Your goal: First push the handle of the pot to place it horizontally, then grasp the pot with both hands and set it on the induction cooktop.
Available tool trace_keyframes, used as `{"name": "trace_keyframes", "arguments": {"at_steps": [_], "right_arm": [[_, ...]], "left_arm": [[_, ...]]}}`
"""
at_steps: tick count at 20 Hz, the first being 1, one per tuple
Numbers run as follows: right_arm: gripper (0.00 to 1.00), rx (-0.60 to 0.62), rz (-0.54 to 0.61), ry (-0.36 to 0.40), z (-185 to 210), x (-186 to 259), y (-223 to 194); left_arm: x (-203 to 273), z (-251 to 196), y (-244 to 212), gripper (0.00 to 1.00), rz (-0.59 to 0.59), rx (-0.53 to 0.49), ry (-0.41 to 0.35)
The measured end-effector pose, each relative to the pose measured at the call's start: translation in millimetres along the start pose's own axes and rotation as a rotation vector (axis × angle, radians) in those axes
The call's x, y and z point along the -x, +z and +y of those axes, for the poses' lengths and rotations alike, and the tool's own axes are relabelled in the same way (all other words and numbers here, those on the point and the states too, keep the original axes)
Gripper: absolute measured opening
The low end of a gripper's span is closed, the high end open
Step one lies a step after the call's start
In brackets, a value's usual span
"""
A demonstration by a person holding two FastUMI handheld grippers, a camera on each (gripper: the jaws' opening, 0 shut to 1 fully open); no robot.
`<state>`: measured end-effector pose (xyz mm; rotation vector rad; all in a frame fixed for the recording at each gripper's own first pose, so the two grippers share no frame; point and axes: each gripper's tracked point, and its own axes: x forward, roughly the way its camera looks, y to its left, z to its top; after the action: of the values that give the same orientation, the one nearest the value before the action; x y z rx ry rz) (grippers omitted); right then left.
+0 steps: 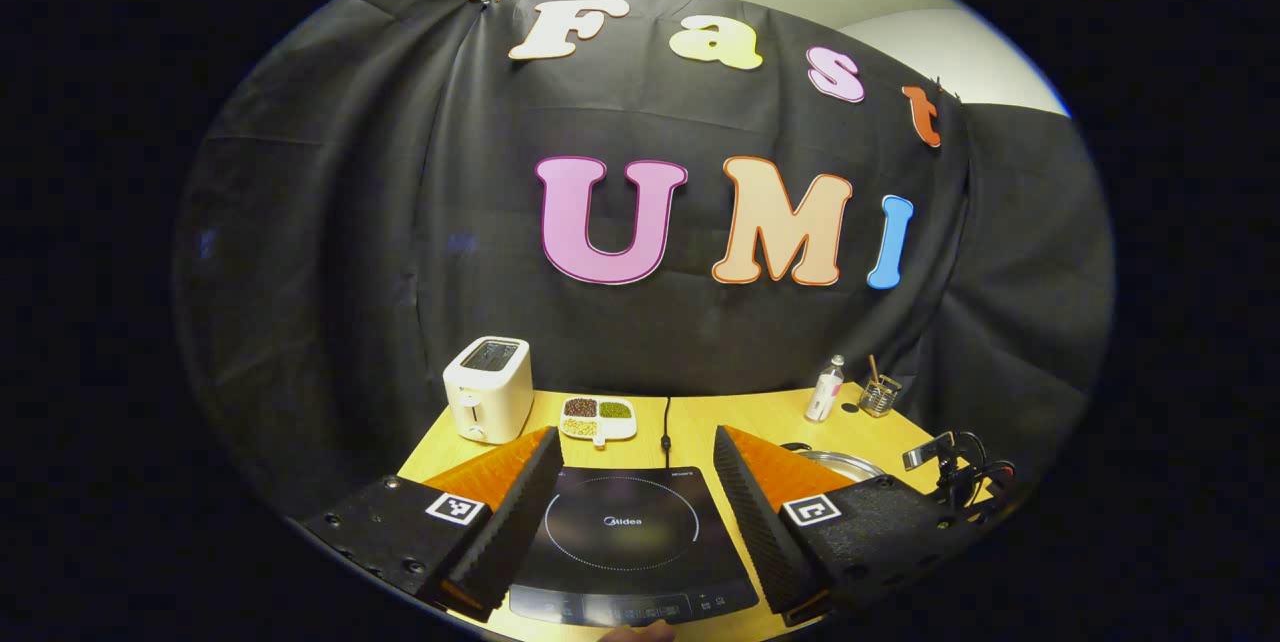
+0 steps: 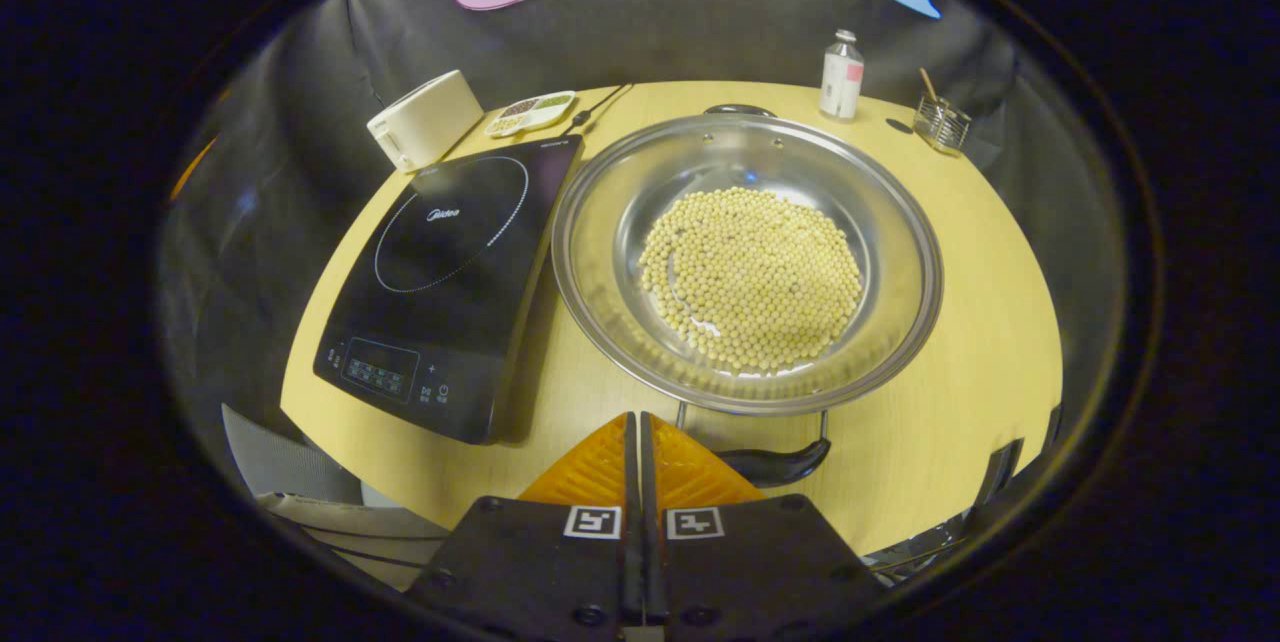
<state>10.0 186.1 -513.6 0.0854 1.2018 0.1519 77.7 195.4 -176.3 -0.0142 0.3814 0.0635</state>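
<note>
Pot (image 2: 747, 262) near handle (image 2: 775, 465) partly behind right gripper (image 2: 640, 442), maybe touching.

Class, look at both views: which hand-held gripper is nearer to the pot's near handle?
Right. The right hand-held gripper, shut, sits just beside the pot's near handle. The left hand-held gripper, open, hovers over the induction cooktop, the pot off to its side.

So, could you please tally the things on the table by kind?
Cooktop: 1
Pot of beans: 1
Toaster: 1
Sectioned dish: 1
Bottle: 1
Glass holder: 1
Total: 6
</note>
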Motion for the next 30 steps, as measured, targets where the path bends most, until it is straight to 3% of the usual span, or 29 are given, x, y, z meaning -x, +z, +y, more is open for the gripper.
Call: {"name": "trace_keyframes", "arguments": {"at_steps": [3,4,5,7,8,15,17,18,19,20,22,30], "right_arm": [[0.00,0.000,0.012,-0.023,-10.7,-0.8,-2.2],[0.03,-0.004,0.013,-0.030,-15.6,0.6,-2.9],[0.03,-0.012,0.013,-0.036,-20.2,1.1,-3.3],[0.03,-0.024,0.014,-0.046,-29.6,3.8,-4.5],[0.00,-0.026,0.014,-0.053,-34.1,3.6,-4.2],[0.03,-0.043,0.013,-0.099,-70.3,7.5,-1.1],[0.03,-0.045,0.012,-0.112,-80.6,8.8,0.2],[0.03,-0.050,0.011,-0.119,-86.0,9.2,1.3],[0.03,-0.057,0.011,-0.122,-91.1,9.4,3.0],[0.03,-0.062,0.015,-0.126,-95.4,9.7,2.8],[0.03,-0.068,0.014,-0.137,-104.9,11.0,4.1],[0.02,-0.054,0.021,-0.086,-139.3,7.3,12.7]], "left_arm": [[-1.0,-0.6,0.9,0.93,-0.002,0.005,-0.001],[-1.3,-1.7,-0.9,0.88,-0.002,0.006,-0.003],[-0.5,-2.6,-0.6,0.93,-0.001,0.008,-0.004],[-1.2,-5.3,-1.5,0.93,-0.001,0.009,-0.005],[-1.3,-5.8,-0.9,0.88,-0.002,0.009,-0.007],[-0.9,-10.3,-4.1,0.93,0.003,0.006,-0.004],[-0.7,-10.7,-3.9,0.88,0.004,0.007,-0.002],[0.4,-11.4,-3.2,0.93,0.004,0.008,-0.001],[0.2,-12.2,-3.2,0.88,0.004,0.007,0.000],[-0.6,-13.5,-4.6,0.93,0.008,0.006,0.002],[0.4,-15.9,-5.0,0.93,0.010,0.007,0.004],[1.3,-45.7,-7.5,0.94,0.029,-0.023,0.068]]}}
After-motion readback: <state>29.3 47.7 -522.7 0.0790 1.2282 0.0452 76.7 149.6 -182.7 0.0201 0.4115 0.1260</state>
